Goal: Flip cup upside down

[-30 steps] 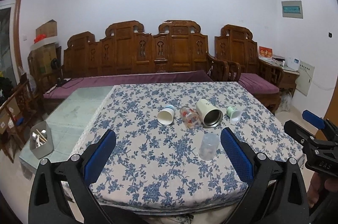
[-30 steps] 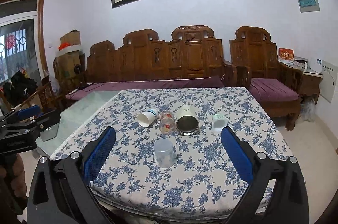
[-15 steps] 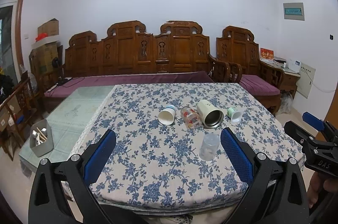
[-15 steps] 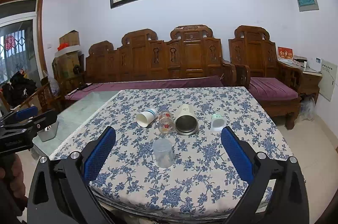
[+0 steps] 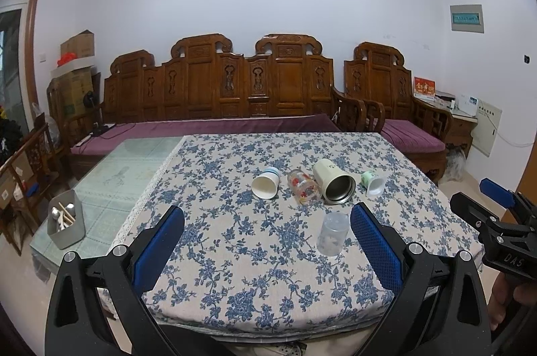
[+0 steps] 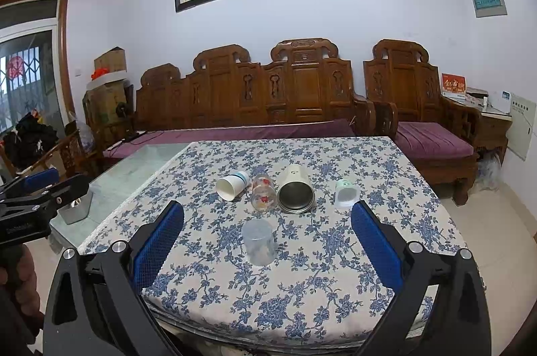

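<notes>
I held both the left gripper [image 5: 266, 247] and the right gripper [image 6: 266, 247] with fingers spread wide and empty, short of the clear cup [image 6: 258, 242] standing upside down on the bench [image 6: 335, 272].

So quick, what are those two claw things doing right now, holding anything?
Left gripper: open, holding nothing.
Right gripper: open, holding nothing.

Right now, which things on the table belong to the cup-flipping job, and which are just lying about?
Job:
- clear plastic cup, standing alone nearest the grippers
- white paper cup, lying on its side
- flower-printed glass, on its side
- cream steel-lined mug, on its side
- small green-and-white cup, on its side
- left gripper and right gripper, both open

Lying about:
- grey utensil holder
- blue floral tablecloth
</notes>
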`<state>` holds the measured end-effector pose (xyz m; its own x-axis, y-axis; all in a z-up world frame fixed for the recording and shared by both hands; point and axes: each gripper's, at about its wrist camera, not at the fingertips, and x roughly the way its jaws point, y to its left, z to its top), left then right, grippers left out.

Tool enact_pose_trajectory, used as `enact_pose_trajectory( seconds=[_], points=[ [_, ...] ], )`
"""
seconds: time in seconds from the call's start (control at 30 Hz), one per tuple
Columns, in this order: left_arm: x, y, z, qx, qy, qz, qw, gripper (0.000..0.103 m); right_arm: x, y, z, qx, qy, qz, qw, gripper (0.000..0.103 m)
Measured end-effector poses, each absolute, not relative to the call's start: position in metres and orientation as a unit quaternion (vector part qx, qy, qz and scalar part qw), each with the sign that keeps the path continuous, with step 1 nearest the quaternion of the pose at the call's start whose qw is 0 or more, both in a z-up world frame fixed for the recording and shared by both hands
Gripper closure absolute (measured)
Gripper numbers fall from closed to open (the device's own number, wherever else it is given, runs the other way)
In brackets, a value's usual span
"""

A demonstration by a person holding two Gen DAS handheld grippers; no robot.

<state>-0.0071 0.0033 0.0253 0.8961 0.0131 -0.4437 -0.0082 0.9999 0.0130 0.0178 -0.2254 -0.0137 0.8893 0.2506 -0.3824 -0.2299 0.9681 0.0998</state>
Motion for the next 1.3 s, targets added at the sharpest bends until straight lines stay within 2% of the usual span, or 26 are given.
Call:
enact_pose_trajectory(
  seconds=[1.3],
  points=[
    [-0.008,-0.005,0.035,0.007,0.224,0.004,0.974,0.008,0.021,-0.223,-0.025,0.026,0.204,0.125,0.971,0.003]
  ],
)
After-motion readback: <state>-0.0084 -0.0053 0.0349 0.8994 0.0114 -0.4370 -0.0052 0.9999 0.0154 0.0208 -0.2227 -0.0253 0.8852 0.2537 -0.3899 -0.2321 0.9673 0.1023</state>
